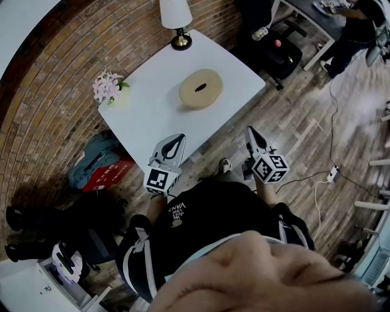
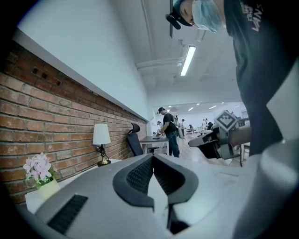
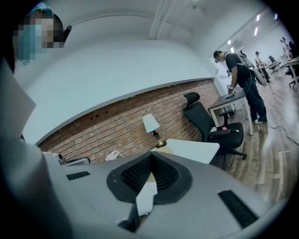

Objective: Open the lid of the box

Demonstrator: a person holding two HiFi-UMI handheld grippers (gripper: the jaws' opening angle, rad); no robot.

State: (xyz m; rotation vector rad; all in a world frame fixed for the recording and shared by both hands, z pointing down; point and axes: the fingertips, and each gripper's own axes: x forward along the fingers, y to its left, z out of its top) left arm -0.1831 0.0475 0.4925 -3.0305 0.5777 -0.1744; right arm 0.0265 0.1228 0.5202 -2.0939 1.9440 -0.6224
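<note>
Bench plain white. Round box pale tan, dark slot on top. Flowers pink. Lamp white shade, brass foot. Wall red-brown brick. Left hand-held gripper and right hand-held gripper grey, with black-and-white square markers

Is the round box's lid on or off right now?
On: the tan lid lies flat, covering the round box on the white table.
</note>
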